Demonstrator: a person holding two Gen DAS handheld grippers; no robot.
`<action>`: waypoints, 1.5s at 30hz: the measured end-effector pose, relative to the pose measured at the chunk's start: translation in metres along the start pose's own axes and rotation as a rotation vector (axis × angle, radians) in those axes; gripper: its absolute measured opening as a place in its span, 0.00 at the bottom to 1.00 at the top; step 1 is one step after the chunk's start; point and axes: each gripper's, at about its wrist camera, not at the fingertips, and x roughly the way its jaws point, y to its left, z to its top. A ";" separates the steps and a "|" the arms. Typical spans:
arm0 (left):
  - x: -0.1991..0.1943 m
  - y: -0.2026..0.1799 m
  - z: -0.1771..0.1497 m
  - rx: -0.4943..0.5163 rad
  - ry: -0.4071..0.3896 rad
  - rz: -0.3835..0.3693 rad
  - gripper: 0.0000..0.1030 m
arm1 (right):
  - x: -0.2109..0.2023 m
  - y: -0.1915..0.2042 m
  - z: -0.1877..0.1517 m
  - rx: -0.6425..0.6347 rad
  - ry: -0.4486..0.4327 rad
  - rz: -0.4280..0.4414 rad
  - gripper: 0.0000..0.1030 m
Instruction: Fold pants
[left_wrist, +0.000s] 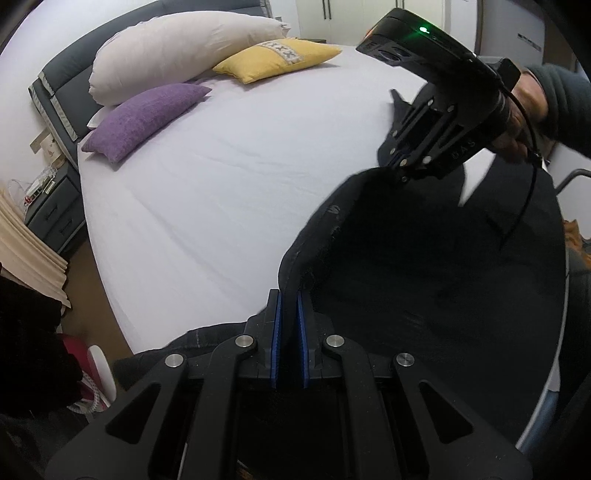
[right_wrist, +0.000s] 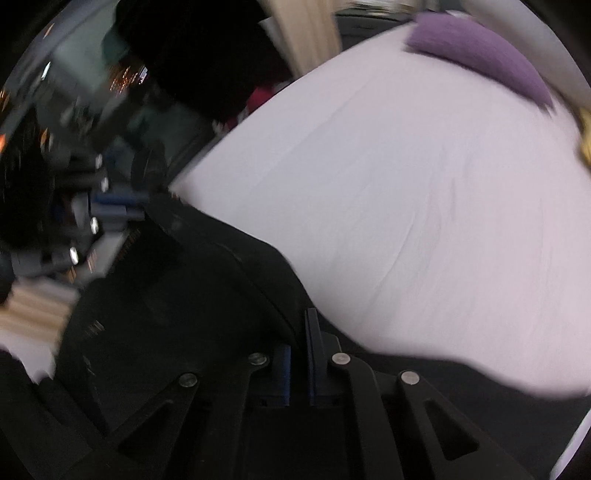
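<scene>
Bed sheet (left_wrist: 221, 192) w/ black pants (left_wrist: 424, 266); left gripper (left_wrist: 290, 306) & right gripper (right_wrist: 299, 343) jaws clamped on waistband, right view blurred.

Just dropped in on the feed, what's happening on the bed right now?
A person is folding dark pants on a bed with a handheld gripper in each hand. The left gripper is shut on the edge of the fabric near the camera. The right gripper is clamped on the same edge farther along, so the edge hangs lifted between them. Purple, yellow and white pillows sit at the headboard, away from the pants.
</scene>
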 end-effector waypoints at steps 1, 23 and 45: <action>-0.003 -0.007 -0.002 0.004 0.002 -0.001 0.07 | -0.001 0.001 -0.006 0.071 -0.013 0.027 0.07; -0.038 -0.173 -0.129 0.148 0.124 -0.103 0.07 | -0.019 0.059 -0.120 0.084 0.064 -0.051 0.07; -0.062 -0.236 -0.166 0.251 0.134 -0.133 0.07 | -0.011 0.128 -0.160 0.011 0.007 -0.285 0.07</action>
